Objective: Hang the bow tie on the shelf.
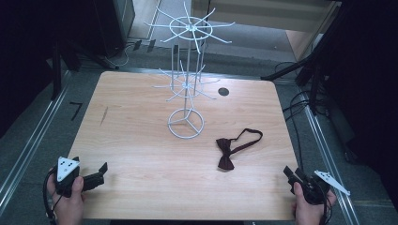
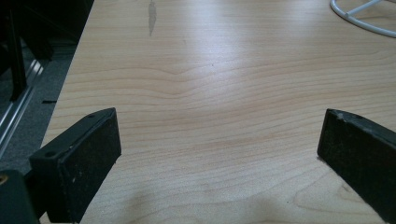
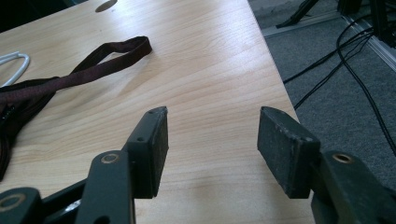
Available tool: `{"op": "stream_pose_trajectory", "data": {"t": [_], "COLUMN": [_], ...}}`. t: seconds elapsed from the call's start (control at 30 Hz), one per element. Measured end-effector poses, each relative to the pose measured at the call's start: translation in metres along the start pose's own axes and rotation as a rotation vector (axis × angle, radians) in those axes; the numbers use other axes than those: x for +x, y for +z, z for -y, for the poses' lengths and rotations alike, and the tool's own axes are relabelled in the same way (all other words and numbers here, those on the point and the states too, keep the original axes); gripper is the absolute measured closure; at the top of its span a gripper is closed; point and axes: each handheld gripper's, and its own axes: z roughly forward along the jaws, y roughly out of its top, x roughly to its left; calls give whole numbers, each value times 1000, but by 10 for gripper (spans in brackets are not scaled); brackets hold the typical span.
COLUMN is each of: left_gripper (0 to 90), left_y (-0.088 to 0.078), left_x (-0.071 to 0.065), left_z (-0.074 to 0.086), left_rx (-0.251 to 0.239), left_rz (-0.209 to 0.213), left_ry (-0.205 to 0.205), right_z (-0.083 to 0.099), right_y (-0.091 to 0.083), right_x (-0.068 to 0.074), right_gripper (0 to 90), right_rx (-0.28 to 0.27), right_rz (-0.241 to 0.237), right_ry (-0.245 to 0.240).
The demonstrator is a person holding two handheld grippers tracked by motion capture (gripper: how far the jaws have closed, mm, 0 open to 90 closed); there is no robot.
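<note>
1. Tongs in the left hand [image 1: 96,176] rest at the near left corner of the wooden surface [image 1: 141,154], jaws spread wide with nothing between them; the left gripper view shows bare wood in the gap between the two black jaws.
2. Tongs in the right hand [image 1: 292,174] sit at the near right edge of the surface, jaws about half open and holding nothing; in the right gripper view [image 3: 212,135] the wood grain runs uninterrupted between the pads.
3. A dark maroon bow tie [image 1: 226,153] lies flat on the surface, right of centre, between the rack and the right tongs but touching neither. Its strap [image 1: 251,138] loops away toward the far right.
4. In the right gripper view the bow tie [image 3: 14,105] lies to the left of the jaws, well apart from them, strap curling toward the far edge.
5. A white wire display rack [image 1: 187,93] stands upright at mid-surface on a ring base, with two tiers of radiating hooks.
6. A round cable hole [image 1: 223,92] sits in the surface just right of the rack.
</note>
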Motion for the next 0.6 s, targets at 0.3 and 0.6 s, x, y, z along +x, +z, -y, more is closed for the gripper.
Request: {"op": "stream_pose_trajectory", "data": {"t": [0.3,0.6], "left_gripper": [1,1], "left_y": [0,1], "left_x": [0,0], "left_z": [0,0], "left_rx": [5,6], "left_rz": [3,4], "left_ry": [1,1], "right_z": [-3,-10], "right_y": [6,9], "right_x": [17,40], "right_gripper": [452,453], "right_rx": [33,40], "right_rz": [-18,-51], "right_ry": [-53,-115]}}
